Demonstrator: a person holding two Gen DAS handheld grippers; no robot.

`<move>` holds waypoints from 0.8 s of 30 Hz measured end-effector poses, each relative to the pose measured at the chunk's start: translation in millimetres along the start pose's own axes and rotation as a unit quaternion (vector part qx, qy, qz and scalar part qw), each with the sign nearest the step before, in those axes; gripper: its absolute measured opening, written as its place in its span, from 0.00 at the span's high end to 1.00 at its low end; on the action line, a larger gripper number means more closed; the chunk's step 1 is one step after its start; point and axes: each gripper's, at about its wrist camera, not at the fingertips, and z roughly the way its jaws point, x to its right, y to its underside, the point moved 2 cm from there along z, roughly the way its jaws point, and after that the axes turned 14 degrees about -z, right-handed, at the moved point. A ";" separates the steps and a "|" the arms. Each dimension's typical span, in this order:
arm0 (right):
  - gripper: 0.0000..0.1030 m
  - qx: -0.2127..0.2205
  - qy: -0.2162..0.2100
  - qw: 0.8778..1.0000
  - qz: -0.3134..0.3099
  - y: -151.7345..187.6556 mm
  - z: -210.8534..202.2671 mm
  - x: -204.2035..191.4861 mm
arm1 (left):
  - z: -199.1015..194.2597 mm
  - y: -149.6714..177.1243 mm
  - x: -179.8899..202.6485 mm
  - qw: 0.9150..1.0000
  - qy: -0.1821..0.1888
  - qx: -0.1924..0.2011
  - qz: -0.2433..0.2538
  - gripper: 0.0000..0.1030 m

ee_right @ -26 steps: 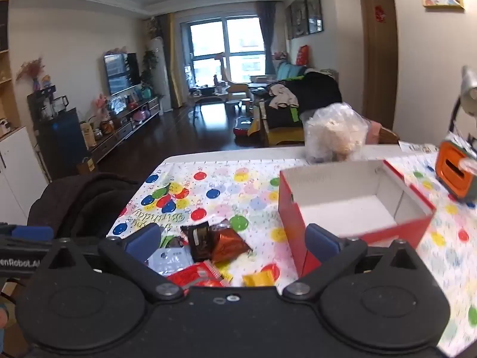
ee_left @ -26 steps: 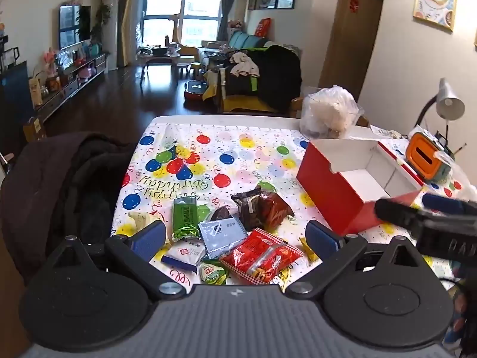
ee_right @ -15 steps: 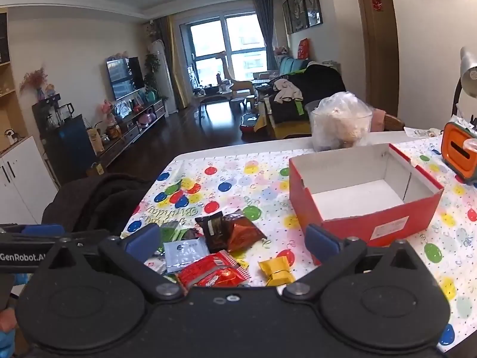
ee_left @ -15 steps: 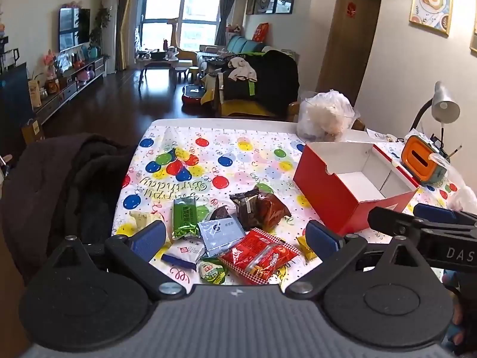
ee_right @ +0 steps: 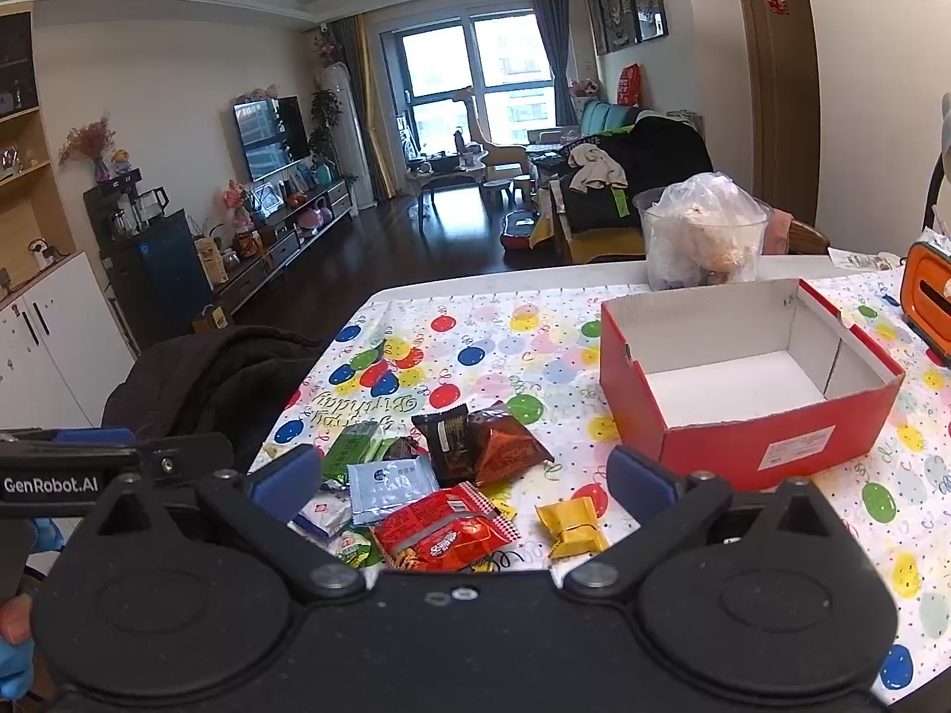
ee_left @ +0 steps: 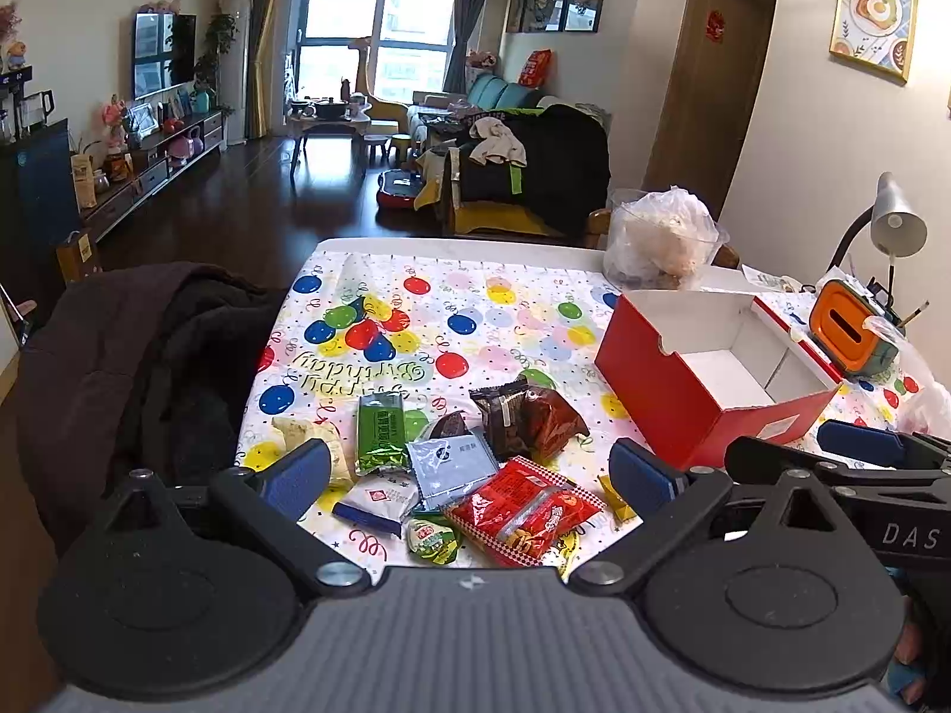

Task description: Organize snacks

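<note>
With both our left tongs (ee_left: 469,475) and right tongs (ee_right: 463,478) spread apart and empty, the light, crinkly red foil snack packet (ee_right: 446,532) lies between them, best pinched at its sealed edge.

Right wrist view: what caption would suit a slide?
Open right gripper poised over scattered snack packets beside an empty red box.

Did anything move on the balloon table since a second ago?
Only the two grippers moved: both backed away and rose a little, so more of the table shows. The left gripper and right gripper stay open and empty. The snack pile and the red box lie where they were, the box still empty.
</note>
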 end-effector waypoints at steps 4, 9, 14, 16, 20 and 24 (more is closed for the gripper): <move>0.01 0.002 0.004 1.000 -0.008 -1.3 -2.4 -2.7 | -0.5 -0.7 -0.3 1.000 0.001 0.001 -0.001 0.02; 0.02 0.001 0.006 1.000 -0.009 -1.4 -2.5 -2.4 | -1.0 -1.5 -1.1 1.000 0.004 0.000 0.001 0.02; 0.02 -0.001 0.007 1.000 -0.009 -1.4 -2.7 -3.5 | -0.6 -1.7 -1.3 1.000 0.004 0.001 0.000 0.02; 0.02 -0.001 0.008 1.000 -0.009 -1.4 -2.3 -3.8 | -0.6 -1.9 -1.5 1.000 0.004 0.000 0.000 0.02; 0.02 -0.004 0.006 1.000 -0.011 -1.6 -2.5 -5.9 | -0.7 -1.7 -3.5 1.000 0.005 0.002 -0.001 0.02; 0.02 -0.004 0.010 1.000 -0.011 -2.5 -1.0 -8.5 | -0.7 -1.9 -4.5 1.000 0.004 0.002 -0.001 0.02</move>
